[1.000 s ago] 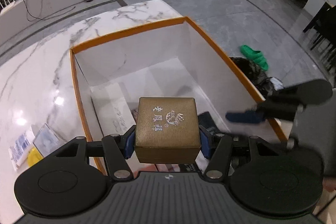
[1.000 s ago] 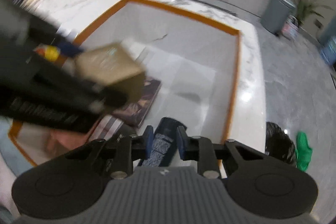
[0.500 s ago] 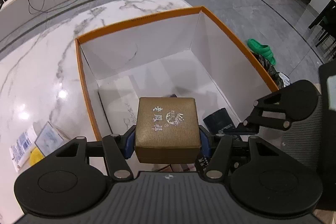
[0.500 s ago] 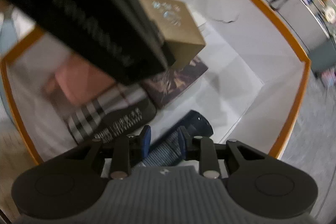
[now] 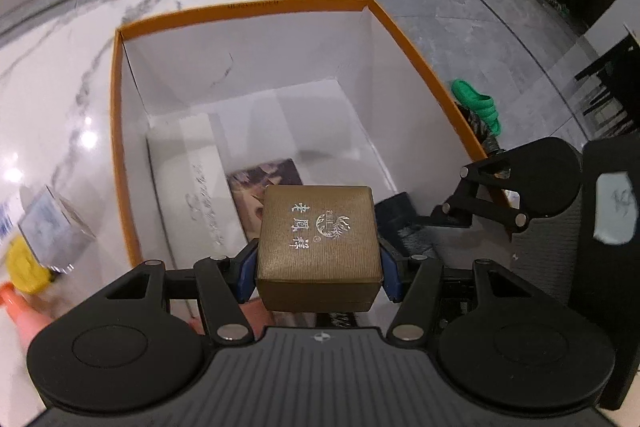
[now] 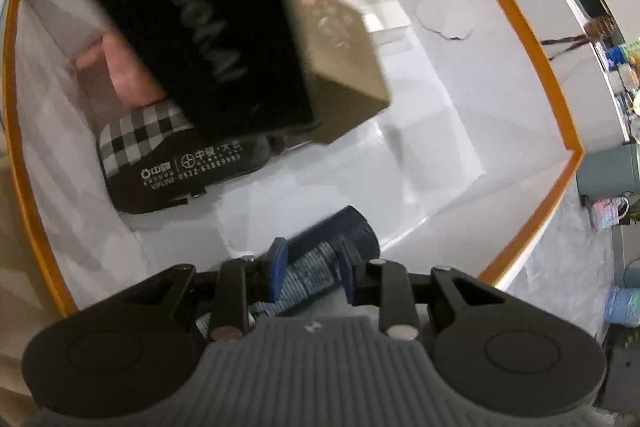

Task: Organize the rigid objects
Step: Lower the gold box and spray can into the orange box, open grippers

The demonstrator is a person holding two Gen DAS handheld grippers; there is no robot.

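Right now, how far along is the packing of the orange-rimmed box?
Done: a white box, a dark printed box and a checkered case already lie in the bin. In hand: the left gripper holds a gold box over it; the right gripper holds a dark blue case low inside. Left: items on the table, a clear box and something yellow.

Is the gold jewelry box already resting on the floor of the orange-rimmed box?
No: the gold jewelry box is clamped between the left claw pads, above the floor of the orange-rimmed box.
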